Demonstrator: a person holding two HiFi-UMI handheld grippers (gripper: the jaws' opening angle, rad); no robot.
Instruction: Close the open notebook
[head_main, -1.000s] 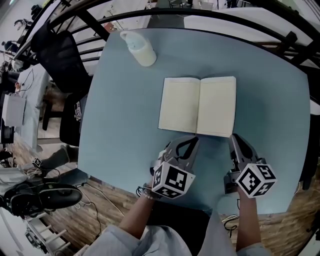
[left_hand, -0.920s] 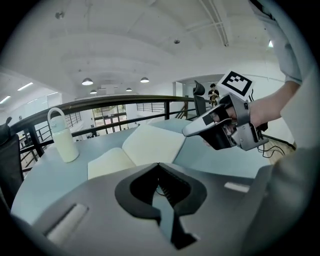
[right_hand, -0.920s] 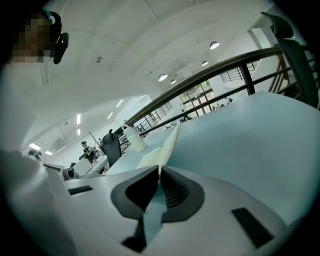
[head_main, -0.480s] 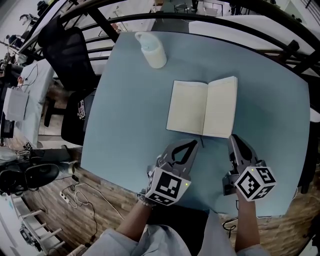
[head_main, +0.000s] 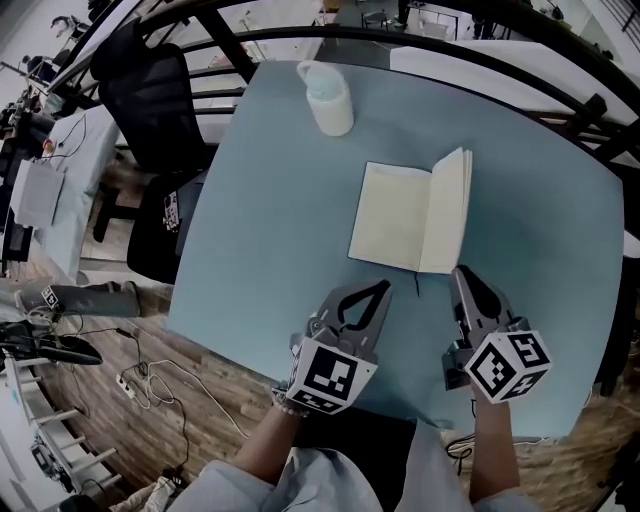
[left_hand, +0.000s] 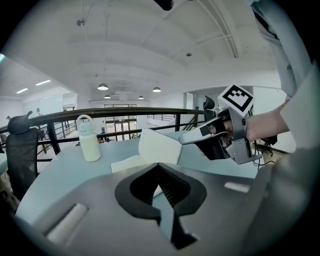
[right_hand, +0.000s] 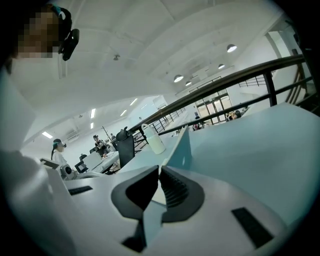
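While the left gripper (head_main: 379, 287) idles, fingers together, the right gripper (head_main: 459, 271) pinches the notebook (head_main: 395, 215) by its upright cover (head_main: 455, 210), which should fall toward nine o'clock.

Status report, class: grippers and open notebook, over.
Left gripper shut, empty. Right gripper shut on cream-paged notebook's right half, lifted nearly upright. White bottle stands well clear.

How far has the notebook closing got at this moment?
Partly done: the notebook's right half stands nearly upright while the left half lies flat on the table. In hand: the right gripper is shut on that raised half's near corner. The left gripper is shut and empty. Left: fold the raised half down onto the left.
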